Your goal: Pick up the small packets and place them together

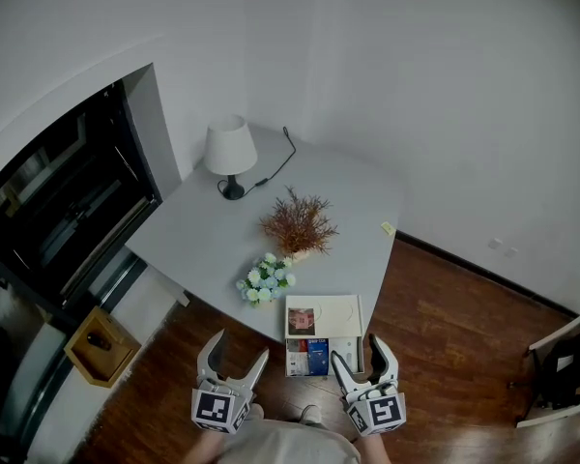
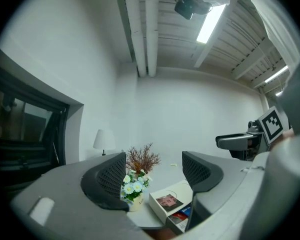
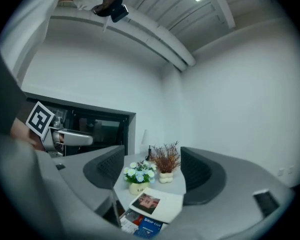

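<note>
Both grippers are held level just off the near edge of the surface (image 1: pixel 203 230), over the wooden floor (image 1: pixel 445 327).

Left gripper (image 1: pixel 242 344): fingers (image 2: pixel 110 179) stand wide apart with nothing between them. Through the gap, its own view shows only the flowers, the dried plant and the white box further off. It sits off the near left corner and touches nothing.

Right gripper (image 1: pixel 356 346): fingers (image 3: pixel 197 171) are also spread and empty. It sits just beside the near right corner, close to the white box but clear of it.

Small packets (image 1: pixel 309 357): they lie together at the near edge of the surface, at the near end of the white box (image 1: pixel 336 315). A blue one (image 3: pixel 151 224) and a red-and-white one (image 3: pixel 132 217) can be made out. I cannot tell whether they rest in an open compartment of the box or on top of it. They lie between the two grippers, nearer the right one.

Other items:
- The white box carries a small picture (image 1: pixel 301 320) on its top.
- A pot of white and pale-blue flowers (image 1: pixel 265 278) stands just beyond the box, to its left.
- A reddish dried plant (image 1: pixel 298 223) stands behind the flowers, mid-surface.
- A lamp (image 1: pixel 230 150) with a white shade stands at the far corner, its black cable (image 1: pixel 278 162) trailing along the far edge.
- A small pale piece (image 1: pixel 388 228) lies at the right edge; it is too small to identify.
</note>
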A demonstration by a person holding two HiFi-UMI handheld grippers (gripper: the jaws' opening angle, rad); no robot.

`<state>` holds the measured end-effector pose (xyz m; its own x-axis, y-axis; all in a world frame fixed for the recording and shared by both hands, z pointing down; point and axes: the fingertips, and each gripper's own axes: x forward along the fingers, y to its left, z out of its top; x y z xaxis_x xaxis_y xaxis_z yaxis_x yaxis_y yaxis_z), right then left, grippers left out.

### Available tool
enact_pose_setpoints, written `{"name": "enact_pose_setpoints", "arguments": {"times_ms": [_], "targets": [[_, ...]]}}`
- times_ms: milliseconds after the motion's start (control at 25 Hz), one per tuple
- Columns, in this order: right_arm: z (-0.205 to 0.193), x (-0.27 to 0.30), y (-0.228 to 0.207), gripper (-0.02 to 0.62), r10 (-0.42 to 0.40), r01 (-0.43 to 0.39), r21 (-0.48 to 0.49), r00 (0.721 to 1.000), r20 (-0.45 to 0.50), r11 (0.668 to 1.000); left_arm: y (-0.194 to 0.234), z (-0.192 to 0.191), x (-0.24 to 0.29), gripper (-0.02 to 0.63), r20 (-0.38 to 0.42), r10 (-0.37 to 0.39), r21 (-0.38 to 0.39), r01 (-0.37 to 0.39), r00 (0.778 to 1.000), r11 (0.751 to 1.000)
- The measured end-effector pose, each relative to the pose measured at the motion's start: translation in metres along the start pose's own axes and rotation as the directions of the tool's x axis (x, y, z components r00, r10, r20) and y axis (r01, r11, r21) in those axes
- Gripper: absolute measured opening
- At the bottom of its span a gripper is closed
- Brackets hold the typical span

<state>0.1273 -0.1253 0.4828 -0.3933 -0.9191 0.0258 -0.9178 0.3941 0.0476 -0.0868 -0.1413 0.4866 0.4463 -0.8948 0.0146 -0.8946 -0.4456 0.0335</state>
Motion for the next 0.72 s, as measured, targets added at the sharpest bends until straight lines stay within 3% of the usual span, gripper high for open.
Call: {"name": "enact_pose_setpoints", "arguments": {"times_ms": [160,280,480,720], "targets": [[-0.035,0.006,-0.002,0.345,0.046,-0.04,0.05,0.99,-0.135,0.998,0.001,0.0,0.0,0.356,0.01,0.005,-0.006,-0.005,1.0,1.0],[-0.082,0.009,-0.004,0.344,0.086,-0.062,0.088,0.951,-0.296,0.994,0.003,-0.002,0.001,0.356,0.005,0.018,-0.009,-0.018,1.0,1.0],[-0.168,0.013,0.005,0.344,0.139,-0.058,0.163,0.829,-0.542,0.985,0.005,-0.011,-0.002,0.356,-0.015,0.031,-0.018,-0.031,0.999,0.999],[-0.254,0.042,0.033,0.342,0.21,-0.123,0.172,0.664,-0.718,0.977,0.001,-0.016,-0.001,0.356,-0.034,0.016,-0.018,-0.016,0.999,1.0]]}}
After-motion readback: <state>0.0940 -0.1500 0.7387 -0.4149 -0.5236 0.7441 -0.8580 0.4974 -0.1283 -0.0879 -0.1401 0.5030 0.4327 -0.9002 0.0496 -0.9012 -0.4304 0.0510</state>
